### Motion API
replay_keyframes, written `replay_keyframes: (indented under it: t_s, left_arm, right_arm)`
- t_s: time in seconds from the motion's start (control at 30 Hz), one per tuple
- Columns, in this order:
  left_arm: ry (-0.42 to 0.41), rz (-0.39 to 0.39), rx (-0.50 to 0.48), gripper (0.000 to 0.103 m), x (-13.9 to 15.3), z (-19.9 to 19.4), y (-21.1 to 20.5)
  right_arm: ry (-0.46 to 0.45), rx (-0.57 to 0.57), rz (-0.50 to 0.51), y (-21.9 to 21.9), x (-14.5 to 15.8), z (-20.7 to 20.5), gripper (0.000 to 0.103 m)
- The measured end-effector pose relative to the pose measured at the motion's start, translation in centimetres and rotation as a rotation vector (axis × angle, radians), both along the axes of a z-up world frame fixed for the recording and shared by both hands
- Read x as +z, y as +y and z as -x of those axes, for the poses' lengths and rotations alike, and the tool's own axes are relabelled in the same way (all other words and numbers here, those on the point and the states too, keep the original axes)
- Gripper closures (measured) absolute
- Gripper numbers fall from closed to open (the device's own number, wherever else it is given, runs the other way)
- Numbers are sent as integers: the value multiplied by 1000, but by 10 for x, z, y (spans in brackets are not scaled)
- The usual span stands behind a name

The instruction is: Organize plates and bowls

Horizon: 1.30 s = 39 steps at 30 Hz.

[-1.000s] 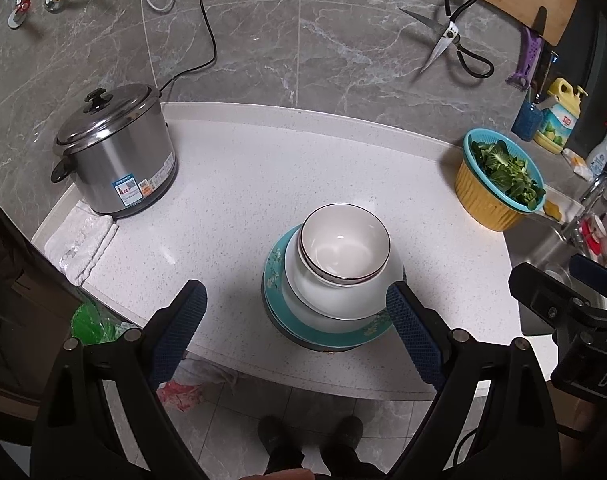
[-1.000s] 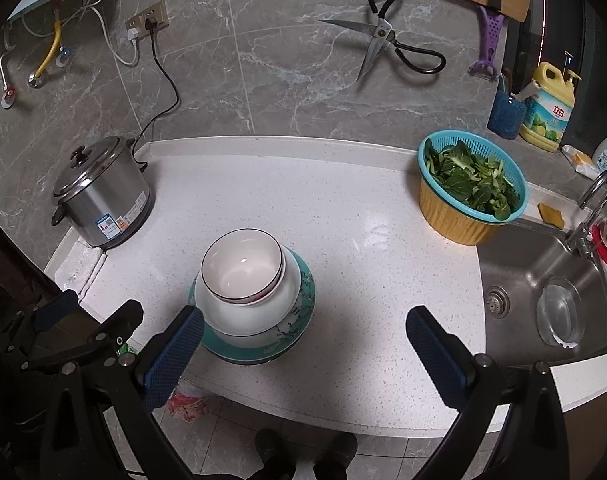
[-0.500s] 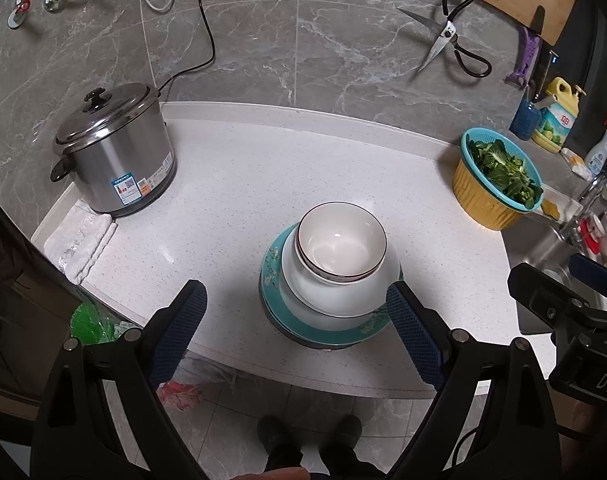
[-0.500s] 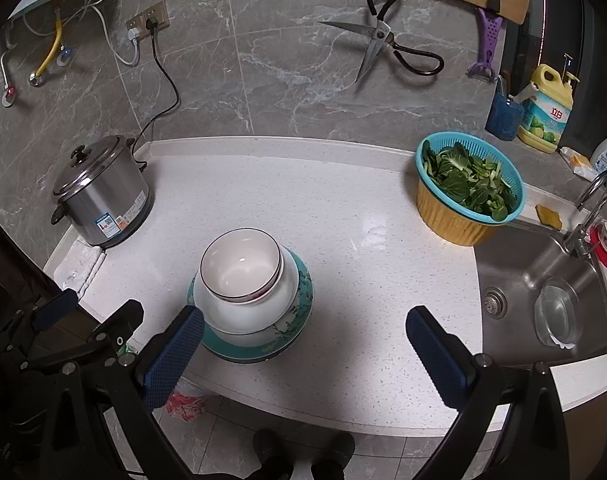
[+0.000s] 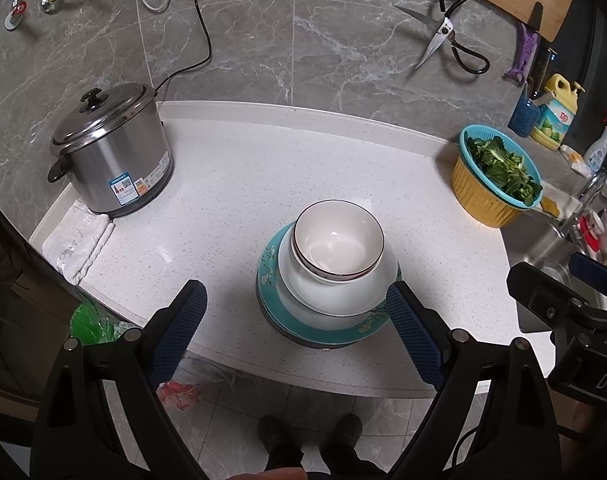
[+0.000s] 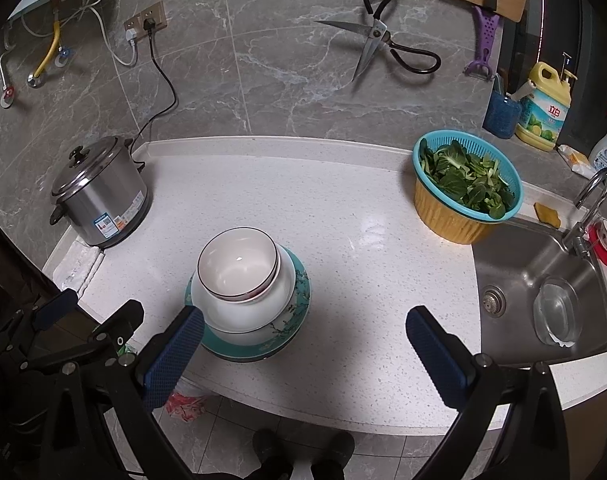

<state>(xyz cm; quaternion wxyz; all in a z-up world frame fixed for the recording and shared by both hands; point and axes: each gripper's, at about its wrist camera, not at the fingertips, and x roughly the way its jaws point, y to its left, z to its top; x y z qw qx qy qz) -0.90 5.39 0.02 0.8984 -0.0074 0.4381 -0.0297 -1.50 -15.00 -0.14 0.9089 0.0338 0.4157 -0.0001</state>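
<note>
Stack stands at lower centre of both views, near the front edge of the counter (image 5: 303, 168): teal plate (image 5: 303, 330) at the bottom, white plate (image 5: 343, 300) on it, bowls (image 5: 338, 245) nested on top. All dishes in sight look gathered into this one pile, so I judge the sorting done, or nearly; what may be left is moving the pile elsewhere, and I cannot tell where. Bowls sit mouth up; the pile's long axis runs vertical, though the bowls sit off-centre toward the upper left of the plates. My left gripper (image 5: 297, 328) hangs before the stack, fingers wide apart, holding nothing. My right gripper (image 6: 303, 344) likewise stands spread and empty, its left pad just beside the plates.
</note>
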Motion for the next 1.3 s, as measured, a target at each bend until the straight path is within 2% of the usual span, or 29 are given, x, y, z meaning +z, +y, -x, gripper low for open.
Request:
replay_keyframes:
  t_s: [1.3]
  left_arm:
    - [7, 1, -4, 12, -5, -1, 3]
  right_arm:
    - [6, 0, 4, 1, -3, -2, 0]
